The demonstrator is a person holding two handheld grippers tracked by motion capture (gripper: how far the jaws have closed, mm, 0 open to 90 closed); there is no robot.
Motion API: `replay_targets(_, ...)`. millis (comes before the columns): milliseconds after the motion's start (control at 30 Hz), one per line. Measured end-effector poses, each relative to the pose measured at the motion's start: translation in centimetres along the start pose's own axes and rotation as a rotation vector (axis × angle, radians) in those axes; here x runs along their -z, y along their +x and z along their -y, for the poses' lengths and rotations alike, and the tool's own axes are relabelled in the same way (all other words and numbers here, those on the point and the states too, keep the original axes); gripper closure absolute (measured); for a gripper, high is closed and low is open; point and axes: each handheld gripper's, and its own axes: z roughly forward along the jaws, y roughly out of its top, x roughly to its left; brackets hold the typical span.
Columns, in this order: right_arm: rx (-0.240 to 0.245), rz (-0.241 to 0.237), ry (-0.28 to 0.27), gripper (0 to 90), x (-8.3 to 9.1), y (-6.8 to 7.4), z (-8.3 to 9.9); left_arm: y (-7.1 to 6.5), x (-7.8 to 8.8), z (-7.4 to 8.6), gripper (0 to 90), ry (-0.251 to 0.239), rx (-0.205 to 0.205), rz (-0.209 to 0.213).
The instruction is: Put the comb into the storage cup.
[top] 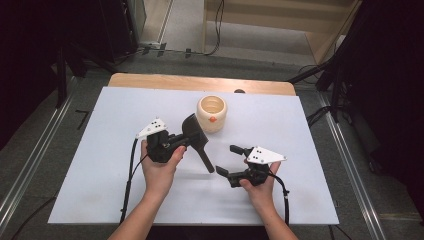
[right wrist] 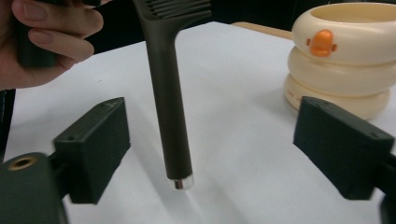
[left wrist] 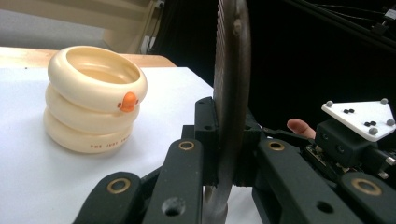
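- The left tongs (top: 186, 141) were clamped tight on the flat head of a dark slotted spatula (top: 196, 137).
- The spatula's head stood on edge between those tongs, and its handle (right wrist: 169, 107) slanted down toward the right tongs.
- The right tongs (top: 229, 160) stood wide apart with nothing in them; the handle tip hung just in front of them, not touching.
- A cream ringed pot (top: 211, 113) sat on the white tabletop (top: 100, 165) just beyond the left tongs.
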Motion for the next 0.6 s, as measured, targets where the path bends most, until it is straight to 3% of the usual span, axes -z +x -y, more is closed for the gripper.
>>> replay_targets(67,-0.005,0.002,0.008,0.0,0.4,-0.3,0.1,0.0,0.0,-0.1,84.3,-0.004,-0.007,-0.001)
replay_targets(167,-0.004,0.06,0.015,0.0,1.1,-0.6,0.5,0.0,0.1,-0.3,84.3,-0.006,-0.014,0.002)
replay_targets(400,-0.037,0.08,0.016,0.0,2.6,-1.6,1.2,0.1,0.1,-0.7,84.3,-0.004,-0.028,-0.005)
replay_targets(600,-0.036,0.137,0.008,0.0,4.5,-2.4,1.8,0.2,0.2,-1.0,84.3,-0.006,-0.036,-0.016)
